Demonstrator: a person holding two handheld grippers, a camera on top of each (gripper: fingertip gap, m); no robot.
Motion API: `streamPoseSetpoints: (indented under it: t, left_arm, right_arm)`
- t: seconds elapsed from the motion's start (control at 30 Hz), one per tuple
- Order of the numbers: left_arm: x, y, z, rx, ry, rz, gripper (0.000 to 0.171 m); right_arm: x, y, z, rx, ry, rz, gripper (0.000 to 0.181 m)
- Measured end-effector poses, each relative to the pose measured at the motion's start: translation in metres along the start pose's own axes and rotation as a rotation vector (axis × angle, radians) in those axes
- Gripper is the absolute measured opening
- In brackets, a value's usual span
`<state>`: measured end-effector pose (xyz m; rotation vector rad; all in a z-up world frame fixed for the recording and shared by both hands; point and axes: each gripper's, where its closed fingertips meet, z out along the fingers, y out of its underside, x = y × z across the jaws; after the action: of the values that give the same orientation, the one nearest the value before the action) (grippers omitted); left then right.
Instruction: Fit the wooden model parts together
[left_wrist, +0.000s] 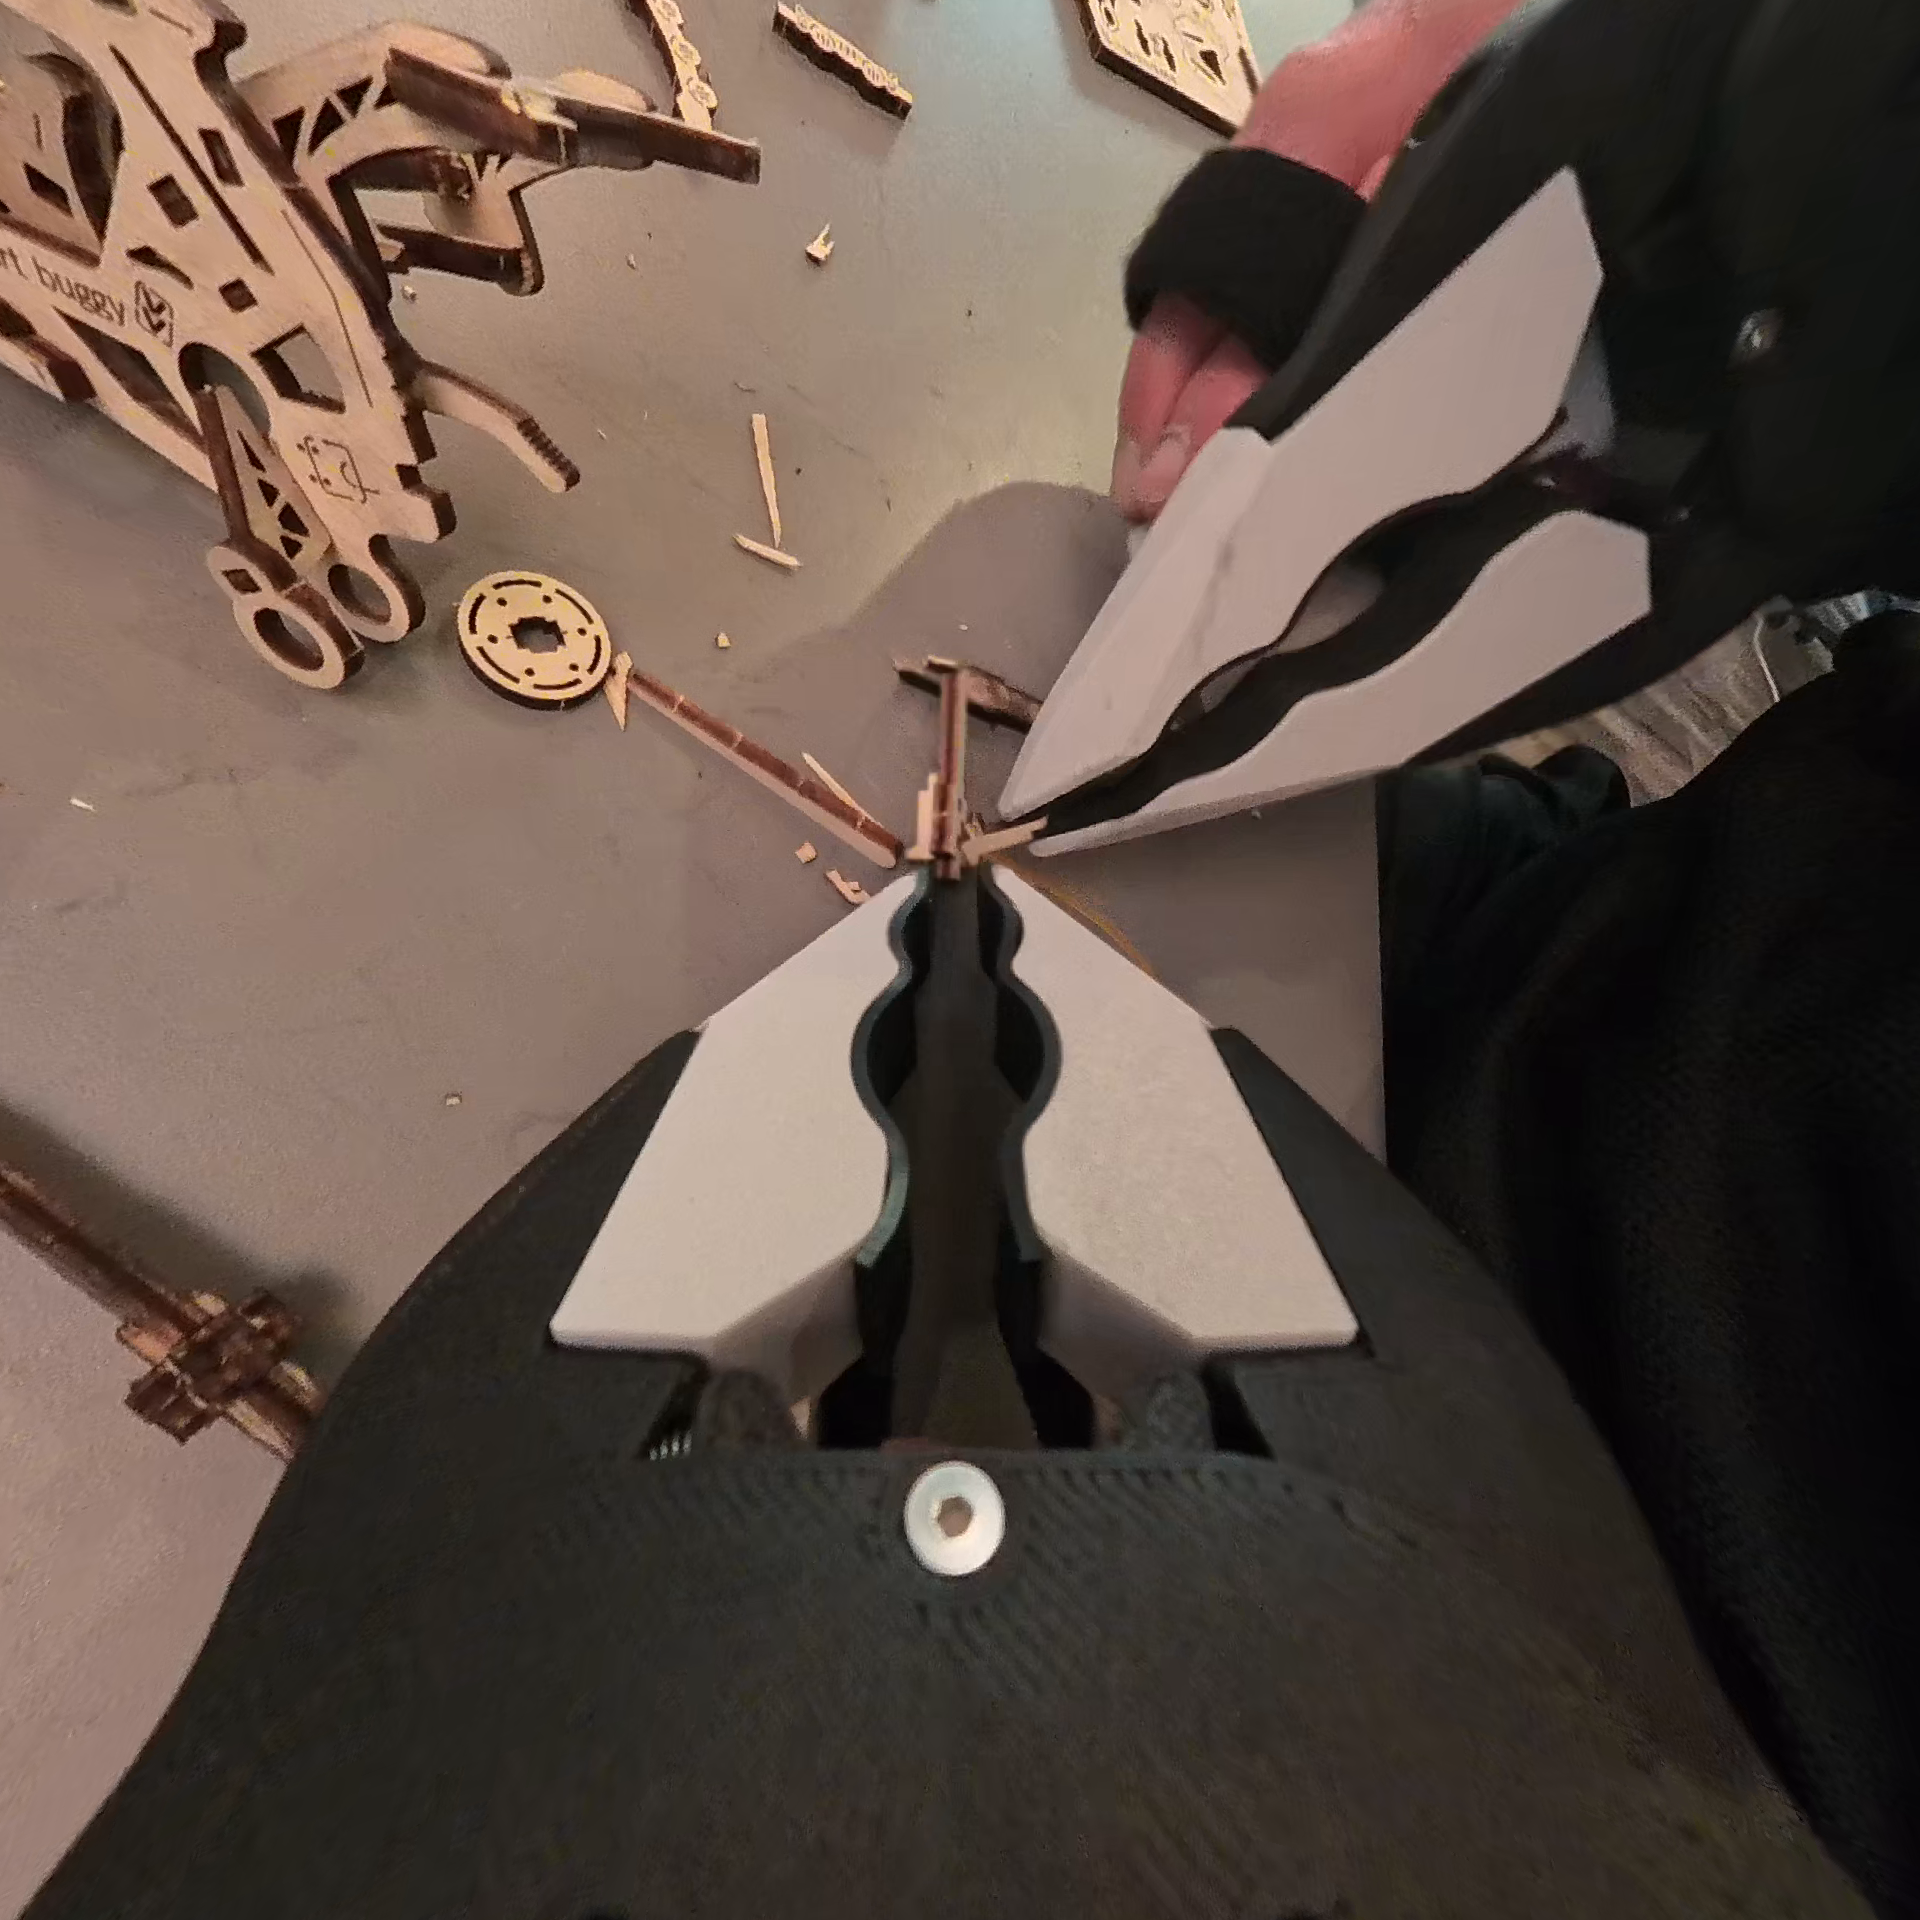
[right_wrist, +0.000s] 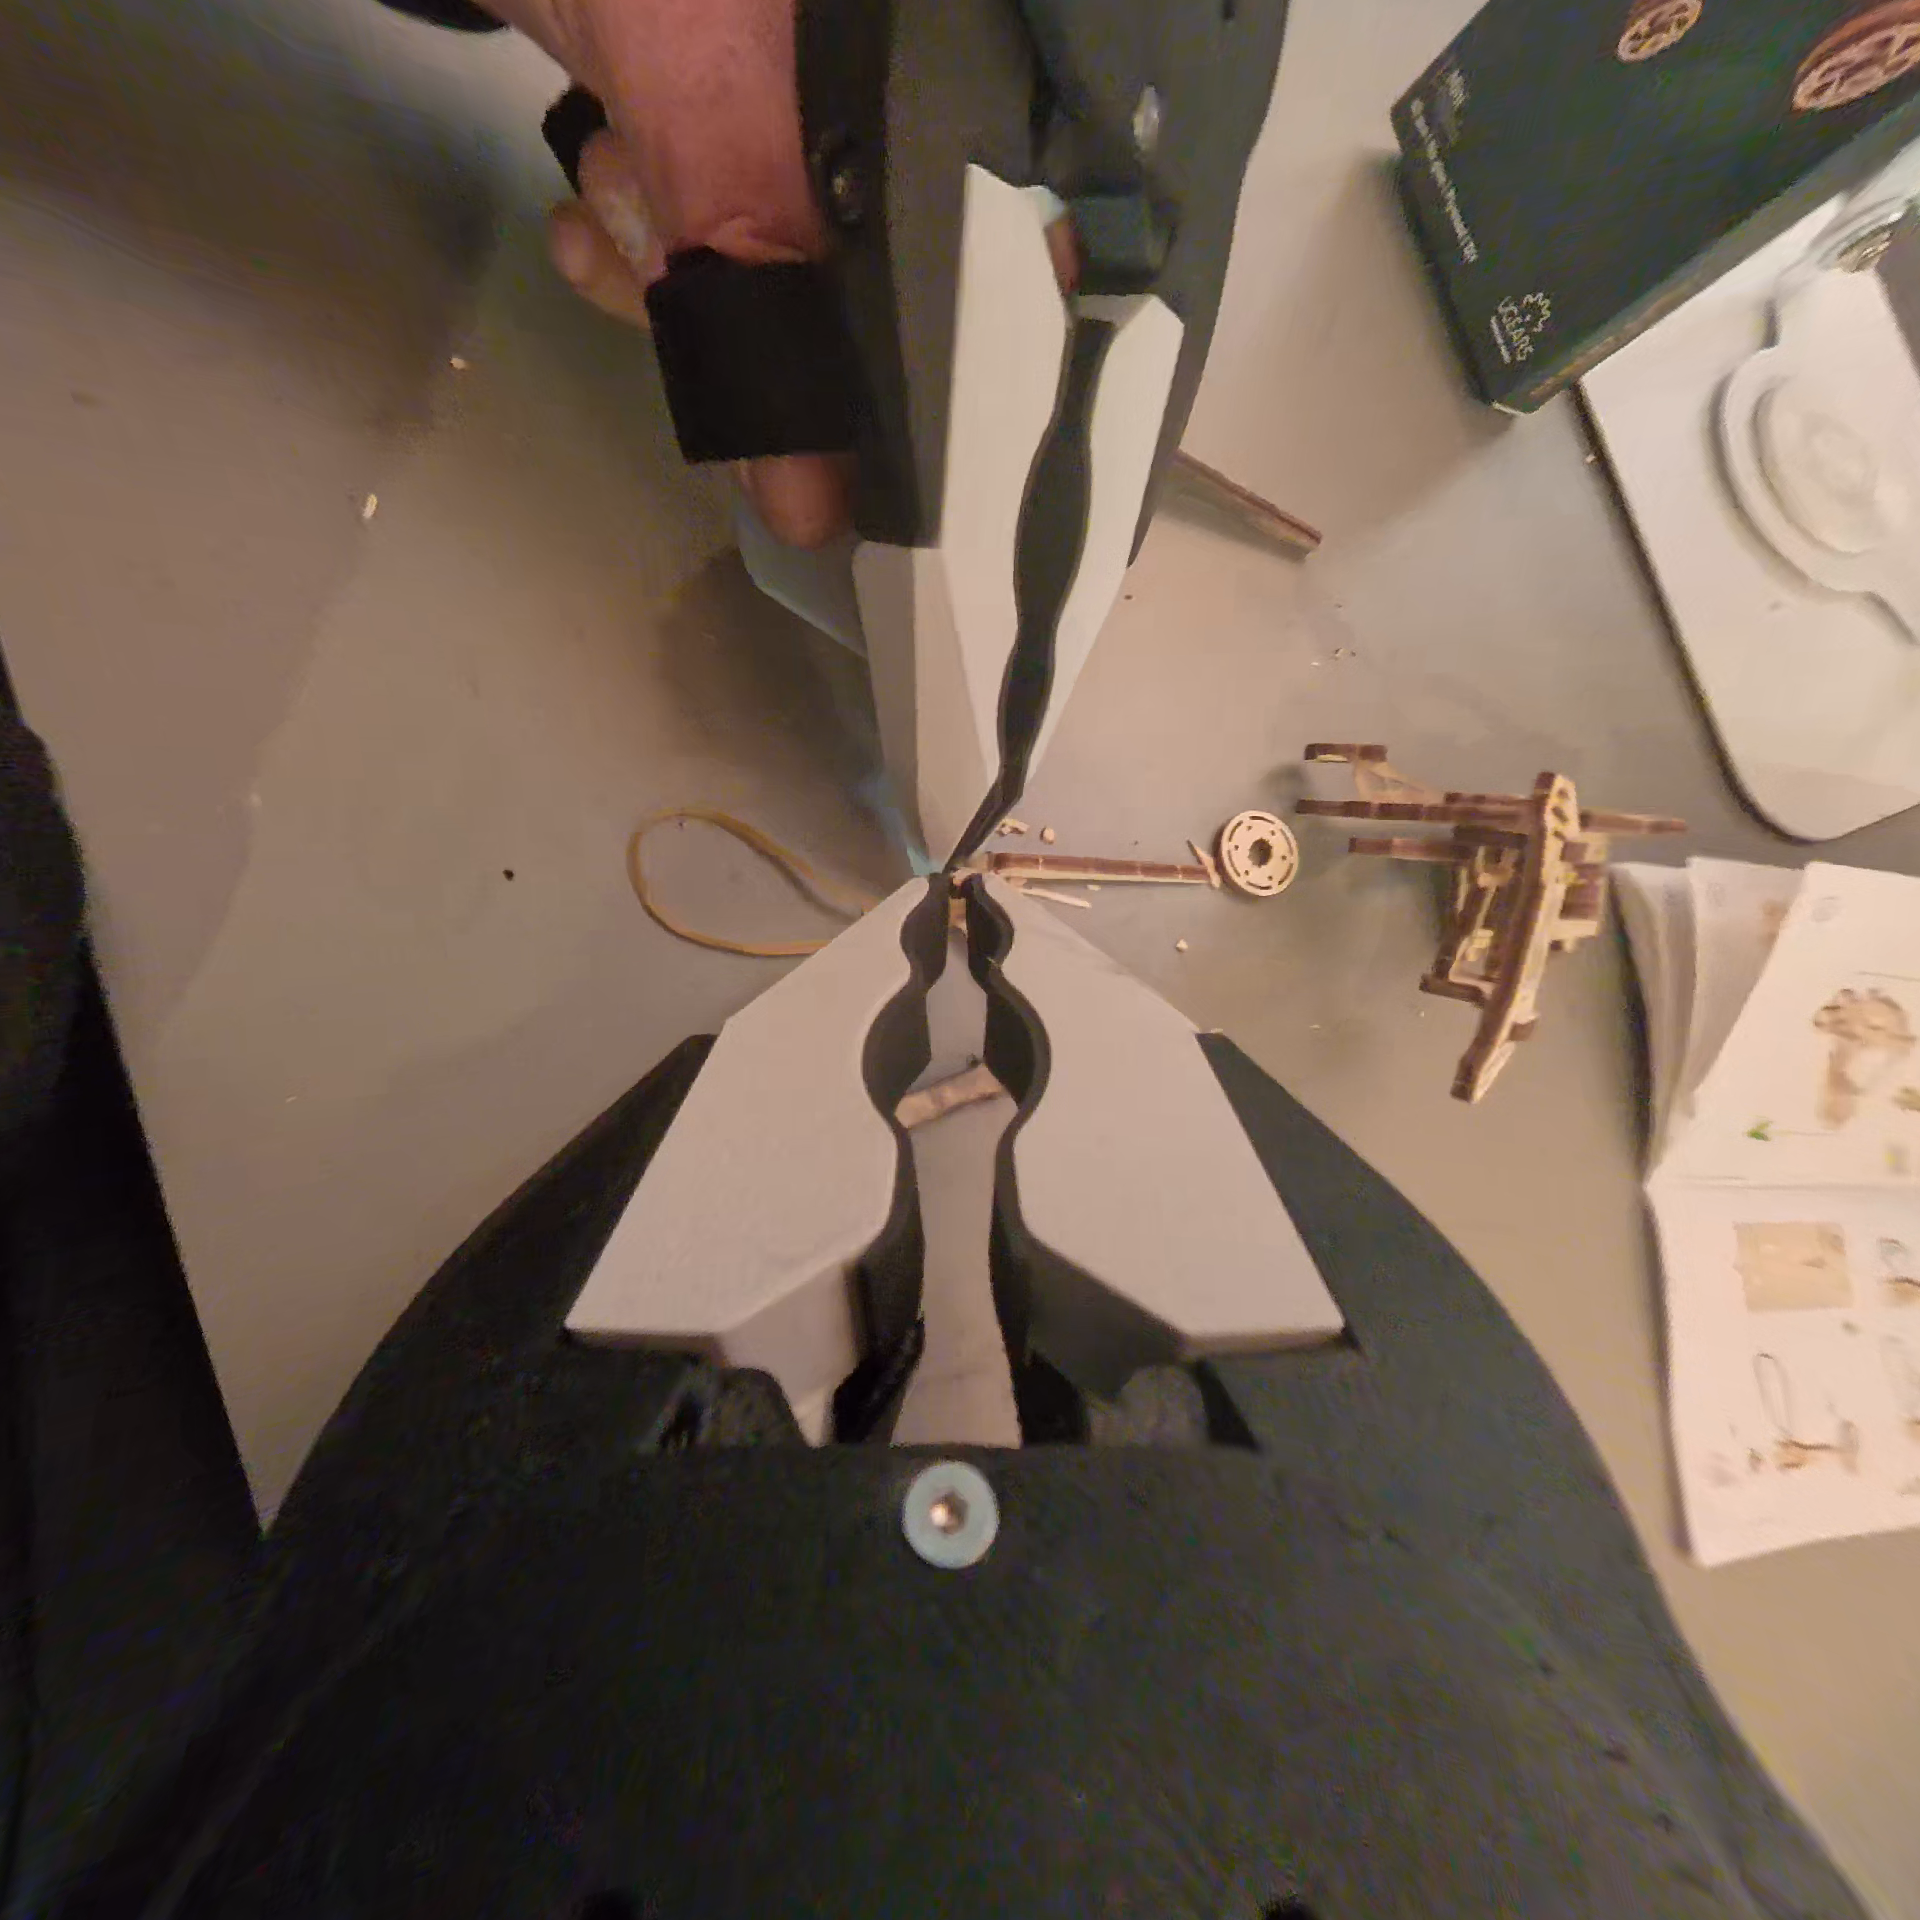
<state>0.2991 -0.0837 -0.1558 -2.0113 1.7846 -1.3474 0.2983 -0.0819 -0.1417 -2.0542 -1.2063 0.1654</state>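
Observation:
My left gripper (left_wrist: 948, 875) is shut on a thin notched wooden part (left_wrist: 948, 758) that stands up from its tips. My right gripper (left_wrist: 1023, 831) comes in from the upper right, shut on a tiny wooden peg (left_wrist: 995, 837), and the peg touches the base of the notched part. In the right wrist view my right gripper (right_wrist: 956, 891) meets the left gripper (right_wrist: 958, 858) tip to tip above the table, with the peg (right_wrist: 962, 910) pinched between its fingertips. The joint itself is mostly hidden by the fingers.
A partly built wooden buggy (left_wrist: 187, 260) lies at the upper left, with a perforated disc (left_wrist: 535, 644), a long notched stick (left_wrist: 758, 758) and splinters near it. A rubber band (right_wrist: 727, 883), an instruction booklet (right_wrist: 1787, 1195), a dark box (right_wrist: 1662, 187) and a white tray (right_wrist: 1787, 520) are on the grey table (right_wrist: 312, 623). Less than 4 cm separates the two grippers' tips.

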Motion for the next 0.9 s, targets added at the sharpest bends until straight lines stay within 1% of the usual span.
streamPoseSetpoints:
  t: [0.17,0.33,0.4,0.53,0.6,0.7,0.8,0.83,0.9]
  left_arm:
    - [0.001,0.0,0.0,0.001,-0.002,0.012,0.008]
    - [0.003,-0.001,-0.001,0.007,0.004,0.027,0.013]
    - [0.003,0.0,0.0,0.005,-0.004,0.037,0.015]
    - [0.003,-0.002,0.001,0.005,-0.017,0.049,0.016]
    - [0.002,-0.003,-0.001,0.019,-0.045,0.059,0.021]
    - [0.008,-0.003,-0.003,0.049,-0.066,0.093,0.022]
    - [0.023,-0.014,-0.011,0.165,-0.083,0.201,0.023]
    - [0.026,-0.018,-0.015,0.2,-0.118,0.252,0.023]
    - [0.027,-0.025,-0.022,0.247,-0.239,0.372,0.02]
  right_arm:
    - [-0.001,-0.002,-0.005,0.095,-0.194,0.197,0.0]
    - [0.0,-0.001,-0.008,0.13,-0.332,0.323,0.0]
    - [0.001,-0.001,-0.007,0.15,-0.364,0.374,0.0]
    - [-0.001,0.003,-0.002,0.142,-0.403,0.423,0.0]
    - [-0.002,0.0,-0.005,0.168,-0.418,0.435,0.0]
    - [-0.001,-0.007,-0.013,0.233,-0.452,0.488,0.0]
    - [0.0,-0.016,-0.024,0.32,-0.499,0.566,0.0]
    - [0.001,-0.018,-0.027,0.341,-0.513,0.594,0.0]
    - [0.002,-0.023,-0.032,0.392,-0.544,0.663,0.0]
